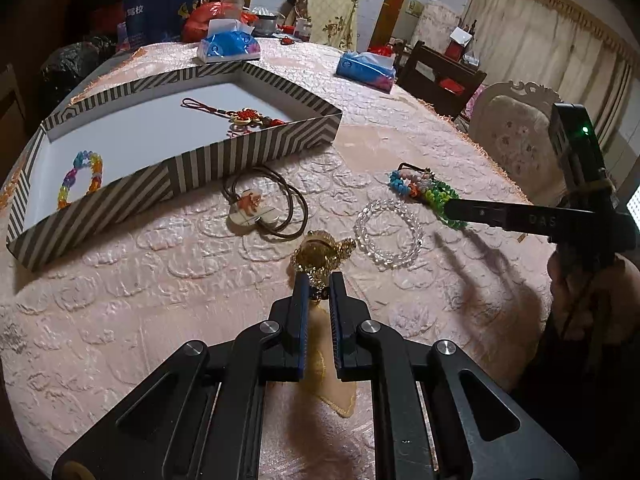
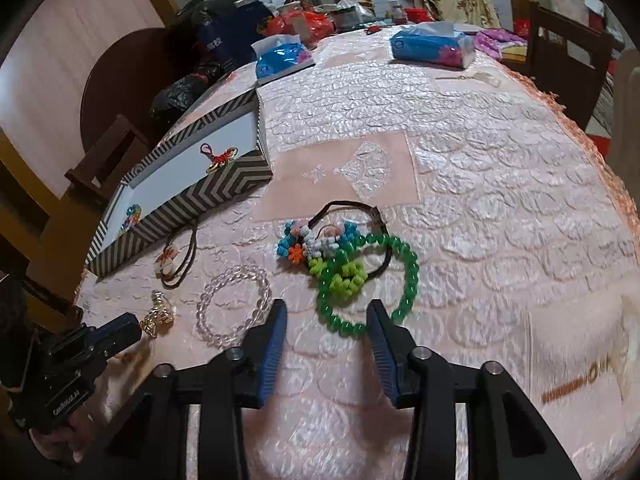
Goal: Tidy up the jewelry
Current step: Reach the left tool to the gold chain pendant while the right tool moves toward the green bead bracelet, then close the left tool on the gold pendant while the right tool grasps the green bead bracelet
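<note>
Two pieces are lying in the striped box [image 1: 256, 148]. The left gripper [image 1: 319, 280] is pinching what looks like a gold watch [image 1: 320, 254]. The right gripper [image 2: 327, 320] is hanging unclenched near the green bead bracelet [image 2: 408, 276]. Four more pieces are waiting.

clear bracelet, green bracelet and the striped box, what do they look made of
Clear bracelet: glass or clear plastic beads, see-through with bright glints; which one is not clear.
Green bracelet: glossy translucent round beads, likely plastic or glass.
Striped box: looks like cardboard, thin straight walls, matte printed stripes outside, plain white inside.
</note>
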The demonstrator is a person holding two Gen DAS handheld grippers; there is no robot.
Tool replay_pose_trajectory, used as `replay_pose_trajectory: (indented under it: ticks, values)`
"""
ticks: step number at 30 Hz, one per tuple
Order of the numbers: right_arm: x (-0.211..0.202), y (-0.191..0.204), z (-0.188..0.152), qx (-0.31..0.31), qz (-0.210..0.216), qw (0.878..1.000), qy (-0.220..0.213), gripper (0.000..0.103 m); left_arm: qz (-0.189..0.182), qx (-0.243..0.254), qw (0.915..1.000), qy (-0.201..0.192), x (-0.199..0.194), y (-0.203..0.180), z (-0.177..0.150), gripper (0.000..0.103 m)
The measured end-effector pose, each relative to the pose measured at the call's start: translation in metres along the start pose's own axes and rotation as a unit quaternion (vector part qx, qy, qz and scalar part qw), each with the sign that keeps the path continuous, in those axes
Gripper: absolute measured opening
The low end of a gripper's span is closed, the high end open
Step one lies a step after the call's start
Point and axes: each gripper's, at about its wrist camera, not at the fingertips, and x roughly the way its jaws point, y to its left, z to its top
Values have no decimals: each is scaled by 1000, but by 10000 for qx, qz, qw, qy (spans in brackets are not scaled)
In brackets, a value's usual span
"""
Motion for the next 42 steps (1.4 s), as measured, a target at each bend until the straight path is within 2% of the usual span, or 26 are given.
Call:
replay_pose_trajectory:
  ticks: [2, 6, 9, 11, 13, 15, 17, 18, 20, 26, 31, 33, 38, 42]
  values:
    - [6, 1, 4, -104, 54, 9999, 62, 32, 28, 7, 10000, -9, 0, 1, 0, 9]
    - [17, 3, 9, -230, -97, 9996, 106, 31, 69, -98, 9999, 29, 3, 7, 0, 9]
    - [17, 9, 3, -443, -282, 9985, 124, 26, 125, -223, 9996, 82, 5, 15, -2, 9]
    - [14, 12, -3, -617, -437, 9970, 175, 15, 130, -293, 9994, 91, 5, 20, -4, 10]
    - [11, 10, -6, -580, -511, 9968, 200, 7, 134, -304, 9993, 142, 7, 23, -5, 18]
    - [8, 6, -8, -411, -380, 9982, 210, 7, 53, -300, 9995, 102, 5, 24, -7, 27]
    - [3, 3, -9, -256, -322, 9991, 135, 7, -20, -245, 9997, 55, 3, 22, -9, 48]
    - [-1, 3, -9, -202, -270, 9994, 52, 7, -78, -198, 9998, 35, 2, 21, -10, 55]
    - [-9, 2, -10, -126, -141, 9998, -86, 7, -184, -114, 9998, 27, 3, 17, -10, 58]
    - [-20, -4, -7, 108, -63, 9993, -353, 7, 26, 169, 9997, 166, 16, 5, 1, 58]
    - [-37, -6, -4, 213, -59, 9965, -800, 7, 229, 352, 9987, 302, 29, -5, 13, 57]
    - [-40, -6, -2, 207, -82, 9959, -879, 7, 344, 307, 9984, 333, 33, -6, 17, 42]
    - [-40, -7, -2, 228, -70, 9960, -864, 7, 379, 132, 9985, 364, 37, -3, 21, 21]
    - [-41, -6, -4, 192, -67, 9958, -891, 7, 302, 28, 9991, 313, 31, -1, 18, 21]
